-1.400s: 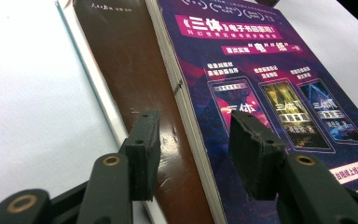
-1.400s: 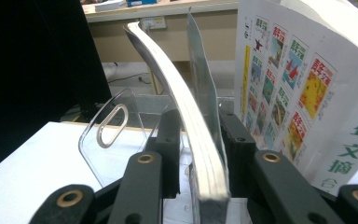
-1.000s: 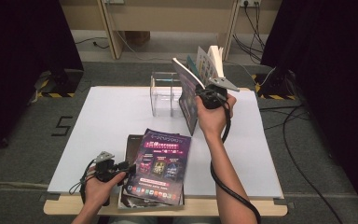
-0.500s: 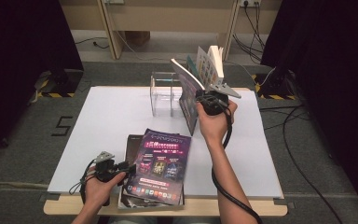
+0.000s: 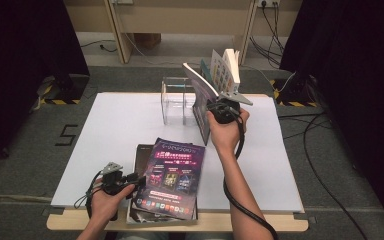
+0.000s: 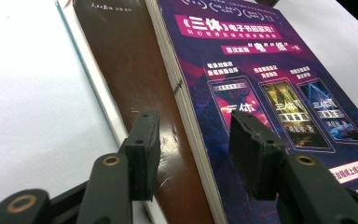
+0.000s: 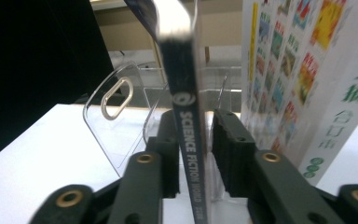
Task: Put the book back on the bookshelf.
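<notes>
Your right claw [image 7: 193, 154] has the thin "Science Fiction World" magazine [image 7: 186, 121] standing spine-on between its jaws, and they've just been closing in on it. The left pad sits against the cover, while the right one seems to have a sliver of daylight left, so I read that as a light pinch, not a firm clamp. From the high view the magazine [image 5: 200, 107] is upright at the right end of the clear acrylic rack [image 5: 175, 100], with the colourful thick book [image 5: 225, 70] leaning just beside it.

Here's how to play it: firm the grip before you steer, because the top of that magazine is flopping over and a thin issue will twist if held loosely. Keep the spine vertical, line it up with the slot between the clear dividers [image 7: 116, 112], and lower it straight, not at a slant. Watch the leaning book, since a nudge could tip it.

Down by the table's [image 5: 115, 130] near edge, your left claw [image 6: 193, 149] is open, jaws straddling the edge of the purple book [image 6: 261, 93] on the brown one [image 6: 135, 79], squeezing nothing. Leave it parked there.
</notes>
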`<move>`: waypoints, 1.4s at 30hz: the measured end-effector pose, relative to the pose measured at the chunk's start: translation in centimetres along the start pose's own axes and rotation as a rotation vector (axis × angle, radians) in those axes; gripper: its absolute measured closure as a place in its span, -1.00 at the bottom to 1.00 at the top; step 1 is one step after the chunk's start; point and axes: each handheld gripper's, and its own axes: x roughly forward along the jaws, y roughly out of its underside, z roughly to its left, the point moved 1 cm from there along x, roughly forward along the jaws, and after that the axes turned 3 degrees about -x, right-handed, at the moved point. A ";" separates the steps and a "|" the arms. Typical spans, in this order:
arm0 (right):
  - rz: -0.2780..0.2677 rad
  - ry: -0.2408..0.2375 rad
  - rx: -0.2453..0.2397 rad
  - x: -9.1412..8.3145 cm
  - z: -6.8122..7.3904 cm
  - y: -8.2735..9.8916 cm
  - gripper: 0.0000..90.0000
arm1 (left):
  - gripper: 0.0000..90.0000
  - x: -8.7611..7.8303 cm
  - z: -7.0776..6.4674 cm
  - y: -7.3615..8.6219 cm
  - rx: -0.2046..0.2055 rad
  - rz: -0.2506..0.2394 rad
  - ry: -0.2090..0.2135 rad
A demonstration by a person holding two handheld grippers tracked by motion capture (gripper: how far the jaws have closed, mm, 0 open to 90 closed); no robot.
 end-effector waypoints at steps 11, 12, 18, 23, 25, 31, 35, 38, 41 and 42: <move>-0.019 0.070 0.002 0.7 0.0 -0.5 0.88 | 0.18 0.0 0.0 0.0 0.000 -0.001 0.000; -0.025 0.073 -0.001 0.8 0.1 -0.6 0.88 | 0.18 0.0 0.0 0.0 0.000 -0.001 0.001; -0.044 0.080 -0.010 1.1 0.4 -1.0 0.88 | 0.18 0.0 0.1 0.0 0.000 0.000 0.002; -0.065 0.078 -0.007 1.1 0.5 -1.4 0.88 | 0.18 0.0 0.1 0.0 0.000 0.000 0.002; -0.069 0.079 -0.008 1.2 0.6 -1.6 0.88 | 0.18 0.0 0.0 0.0 0.000 -0.001 0.002; -0.077 0.080 -0.008 1.5 0.7 -1.8 0.88 | 0.18 0.0 0.0 0.0 0.000 -0.001 0.003; -0.084 0.083 -0.009 1.6 0.7 -2.1 0.88 | 0.18 0.0 0.1 0.0 -0.001 -0.003 0.003; -0.089 0.083 -0.009 1.6 0.7 -2.3 0.88 | 0.18 0.0 0.0 0.0 0.000 -0.003 0.002; -0.094 0.083 -0.007 1.7 0.7 -2.4 0.88 | 0.18 0.0 0.0 0.1 0.001 -0.003 0.002; -0.095 0.085 -0.008 1.7 0.7 -2.5 0.88 | 0.18 0.0 0.0 0.0 0.001 -0.002 0.002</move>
